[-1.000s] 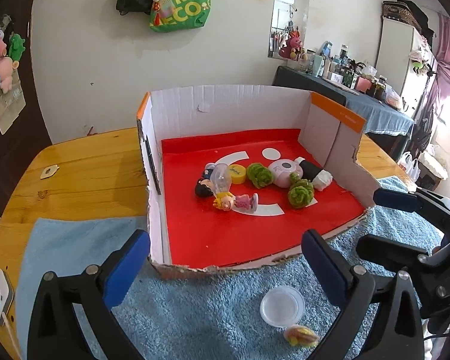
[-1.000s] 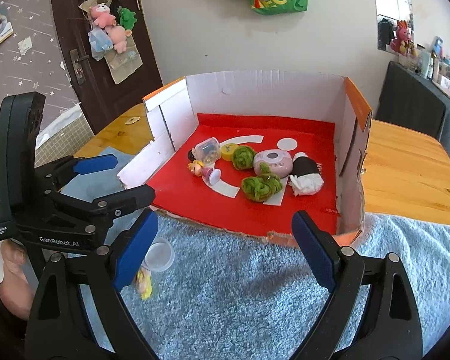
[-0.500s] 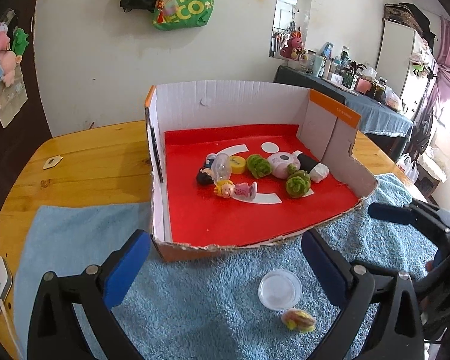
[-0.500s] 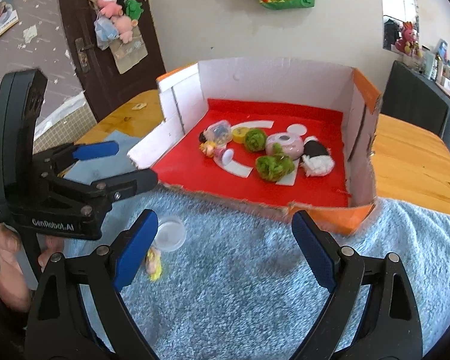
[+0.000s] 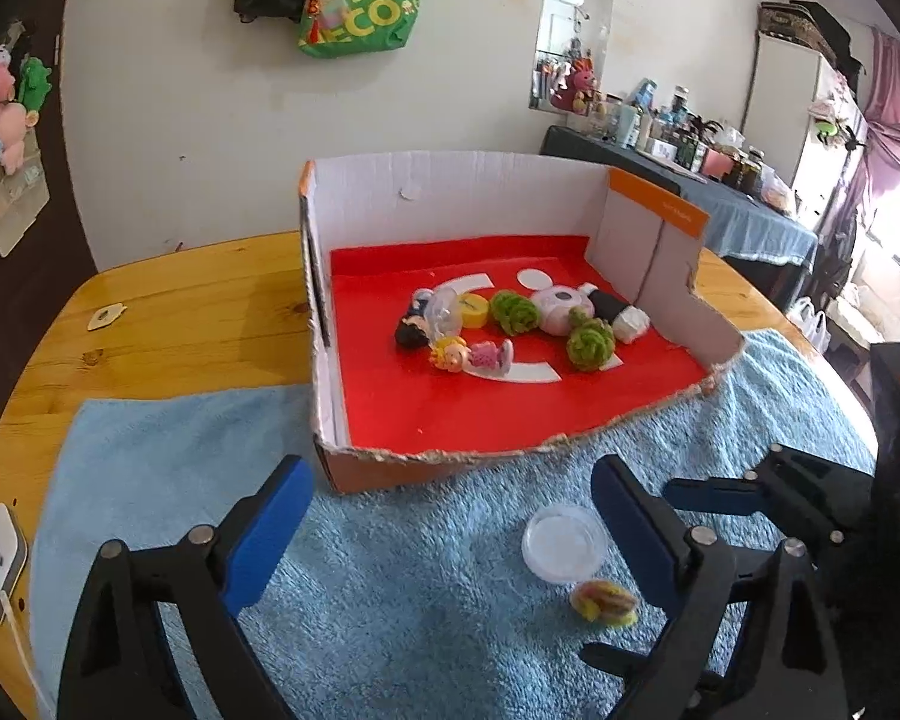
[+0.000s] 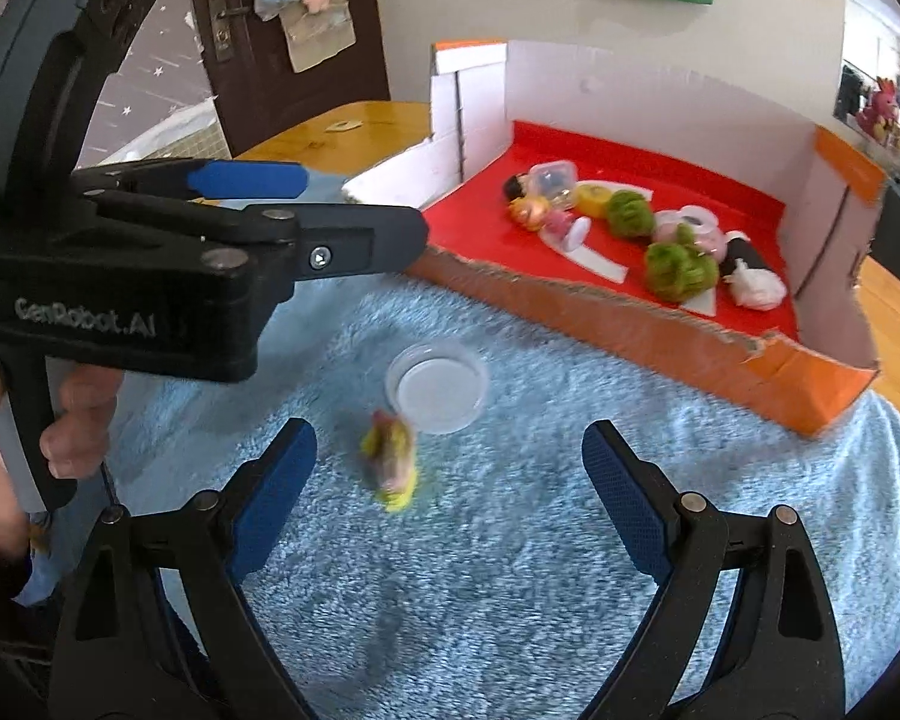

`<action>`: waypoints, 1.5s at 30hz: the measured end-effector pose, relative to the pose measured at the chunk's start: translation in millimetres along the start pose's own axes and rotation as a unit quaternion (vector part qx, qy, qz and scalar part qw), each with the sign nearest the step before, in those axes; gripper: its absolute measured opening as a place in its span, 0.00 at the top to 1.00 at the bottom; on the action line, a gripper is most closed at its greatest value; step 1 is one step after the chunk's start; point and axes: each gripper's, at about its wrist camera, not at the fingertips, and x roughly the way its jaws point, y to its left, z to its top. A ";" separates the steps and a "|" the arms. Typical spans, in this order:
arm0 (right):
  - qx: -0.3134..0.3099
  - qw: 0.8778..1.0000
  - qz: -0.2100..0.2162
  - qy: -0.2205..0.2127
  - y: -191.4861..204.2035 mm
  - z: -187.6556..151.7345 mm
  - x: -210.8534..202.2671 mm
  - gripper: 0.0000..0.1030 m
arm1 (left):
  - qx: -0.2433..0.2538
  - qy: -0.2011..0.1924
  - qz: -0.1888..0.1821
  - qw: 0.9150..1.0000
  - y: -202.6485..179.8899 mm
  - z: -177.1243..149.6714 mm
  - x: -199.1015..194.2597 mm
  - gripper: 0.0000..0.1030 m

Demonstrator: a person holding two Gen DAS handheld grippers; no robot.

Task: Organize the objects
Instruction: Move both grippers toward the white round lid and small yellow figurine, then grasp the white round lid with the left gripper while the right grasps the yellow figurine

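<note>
Right hand-held gripper wide open, empty, over small toy; left hand-held gripper wide, closing, empty; box beyond.

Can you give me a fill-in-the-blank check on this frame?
1. The clear round lid lies on the blue ____.
2. The cardboard box has a ____ floor.
3. The small yellow toy lies ____ the box, beside the lid.
4. Inside the box lie ____ fuzzy green balls.

Missing words: towel; red; outside; two
</note>
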 end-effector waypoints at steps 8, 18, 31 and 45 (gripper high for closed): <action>-0.018 0.993 -0.118 0.004 -9.3 -3.7 4.2 0.13 | 0.004 0.010 -0.002 1.000 -1.5 -9.1 2.3 0.07; 0.064 0.990 -0.121 -0.032 -62.4 -4.1 -31.8 0.13 | 0.051 0.020 -0.022 0.998 -21.6 -19.7 8.6 0.07; 0.025 0.999 -0.026 -0.010 -36.2 -1.7 -17.3 0.52 | 0.142 0.017 -0.035 0.989 -46.1 -35.5 14.5 0.28; 0.019 0.999 0.034 0.012 -29.8 3.4 -4.2 0.63 | 0.226 0.020 -0.057 0.972 -44.5 -36.8 15.1 0.30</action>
